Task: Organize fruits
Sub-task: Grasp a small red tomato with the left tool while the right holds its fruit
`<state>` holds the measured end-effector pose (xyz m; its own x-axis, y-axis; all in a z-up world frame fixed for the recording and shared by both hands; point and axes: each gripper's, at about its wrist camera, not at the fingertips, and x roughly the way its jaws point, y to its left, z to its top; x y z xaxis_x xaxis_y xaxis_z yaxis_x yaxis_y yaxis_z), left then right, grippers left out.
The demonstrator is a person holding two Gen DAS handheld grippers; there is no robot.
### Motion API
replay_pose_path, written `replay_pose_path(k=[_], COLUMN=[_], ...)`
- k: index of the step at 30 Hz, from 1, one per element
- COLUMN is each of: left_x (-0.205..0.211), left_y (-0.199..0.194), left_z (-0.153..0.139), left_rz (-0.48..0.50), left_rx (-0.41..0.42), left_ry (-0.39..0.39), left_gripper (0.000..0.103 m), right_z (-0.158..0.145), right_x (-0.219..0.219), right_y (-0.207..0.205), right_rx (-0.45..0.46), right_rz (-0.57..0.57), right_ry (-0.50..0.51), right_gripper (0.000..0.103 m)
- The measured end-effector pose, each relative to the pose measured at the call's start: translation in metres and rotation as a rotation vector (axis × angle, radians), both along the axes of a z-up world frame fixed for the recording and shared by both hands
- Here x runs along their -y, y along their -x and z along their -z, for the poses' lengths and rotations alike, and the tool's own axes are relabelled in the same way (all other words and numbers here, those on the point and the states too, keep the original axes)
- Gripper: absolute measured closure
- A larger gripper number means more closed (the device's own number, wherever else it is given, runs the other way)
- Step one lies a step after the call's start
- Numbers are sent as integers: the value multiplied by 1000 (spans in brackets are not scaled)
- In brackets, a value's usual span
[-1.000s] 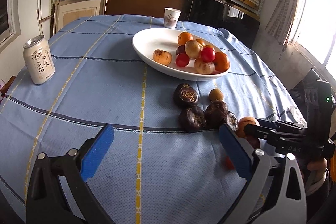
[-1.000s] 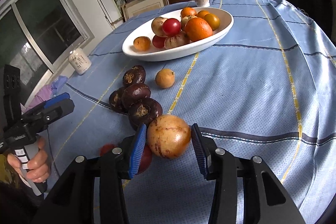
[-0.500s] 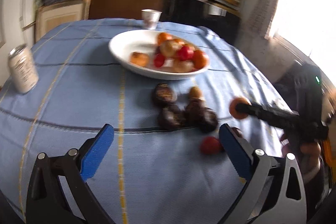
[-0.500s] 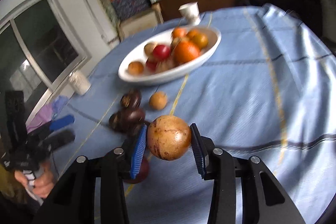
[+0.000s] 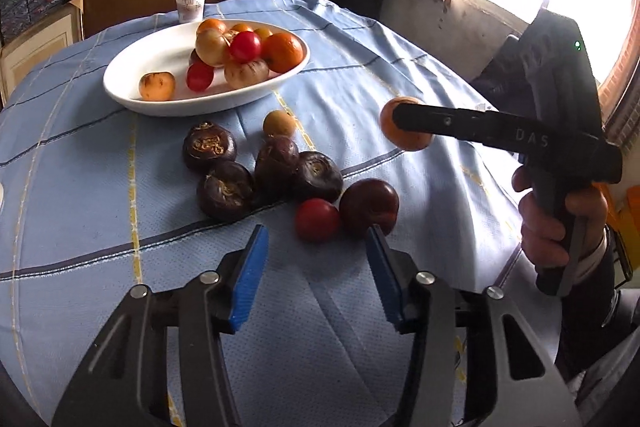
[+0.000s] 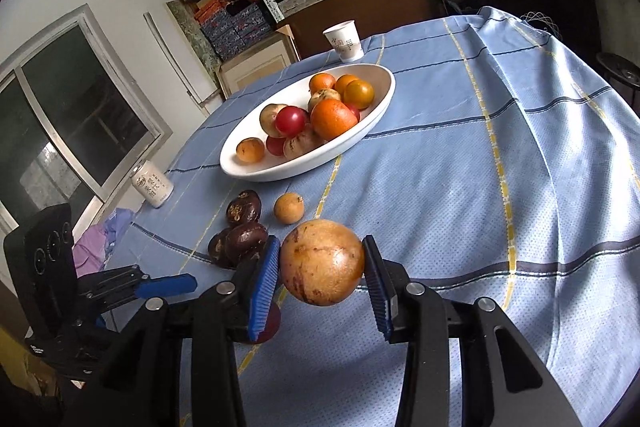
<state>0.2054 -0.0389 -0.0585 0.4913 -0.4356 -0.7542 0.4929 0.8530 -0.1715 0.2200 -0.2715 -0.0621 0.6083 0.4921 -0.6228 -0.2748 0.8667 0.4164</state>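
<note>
My right gripper (image 6: 322, 267) is shut on a round tan-brown fruit (image 6: 322, 263) and holds it above the blue tablecloth; the left wrist view shows this fruit (image 5: 406, 125) from the side. My left gripper (image 5: 318, 275) hangs low over the cloth with its jaws closing and nothing between the blue pads. Just ahead of them lie a red tomato (image 5: 317, 225) and a dark red fruit (image 5: 369, 207). Several dark purple fruits (image 5: 226, 189) and a small tan fruit (image 5: 279, 124) lie beyond. The white bowl (image 5: 120, 87) behind them holds several oranges, tomatoes and tan fruits.
A paper cup (image 6: 346, 41) stands behind the bowl (image 6: 384, 95), and a drink can (image 6: 154, 185) stands near the table's left edge. A person's hand (image 5: 560, 223) grips the right tool. Shelves with boxes line the back wall. The cloth falls off the table on the right.
My left gripper's jaws have narrowed a lot, and it has swung toward the red tomato and dark red fruit. The right gripper has lifted the tan fruit higher off the cloth.
</note>
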Motion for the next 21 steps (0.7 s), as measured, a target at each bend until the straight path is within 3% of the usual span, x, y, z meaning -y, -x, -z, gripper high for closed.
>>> replay_pose_path(k=[6, 10, 17, 21], left_x=[10, 16, 4, 7], left_y=[-6, -10, -18, -23], left_z=[-1, 2, 5, 11], left_rz=[-3, 25, -14, -5], left_rx=[33, 14, -32, -65], left_ry=[-47, -71, -18, -33], left_gripper=[53, 62, 65, 67], right_z=[-1, 0, -1, -2], right_x=[-5, -4, -3, -3], right_y=[4, 3, 6, 6], right_rx=[21, 13, 23, 23], right_rz=[-1, 0, -3, -7], right_ry=[44, 42, 38, 36], right_gripper=[61, 61, 60, 60])
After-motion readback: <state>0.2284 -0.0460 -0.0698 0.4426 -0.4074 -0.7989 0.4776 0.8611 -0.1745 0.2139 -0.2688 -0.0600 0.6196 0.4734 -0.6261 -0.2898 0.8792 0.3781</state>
